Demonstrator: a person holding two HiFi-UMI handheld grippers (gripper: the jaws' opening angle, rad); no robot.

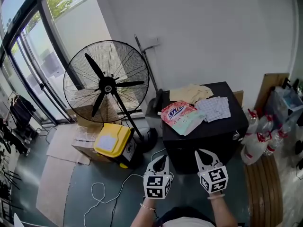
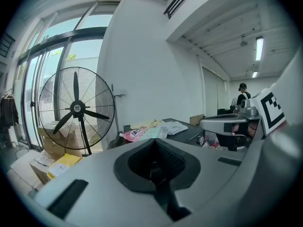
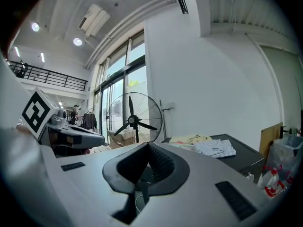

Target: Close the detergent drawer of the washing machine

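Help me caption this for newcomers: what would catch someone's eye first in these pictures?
The big black fan stands at left by the windows, a yellow box at its foot. Right of it, a black cabinet carries a pink bag and folded cloths. In front, the left gripper and right gripper are shut and empty.

The head camera looks steeply down from above the person. It takes in the left claw (image 1: 162, 159) and right claw (image 1: 202, 154) close at the bottom edge, with the fan (image 1: 106, 82) and black cabinet (image 1: 203, 131) farther off. Each claw camera sits just behind its own jaws and faces almost level across the room. The left one looks over its claw (image 2: 154, 141) toward the fan (image 2: 75, 109) and cabinet (image 2: 187, 135). The right one looks over its claw (image 3: 147, 144) at the same fan (image 3: 134, 121) and cabinet (image 3: 241, 152). All three views share these two things, and each claw camera also catches the other claw at its edge.
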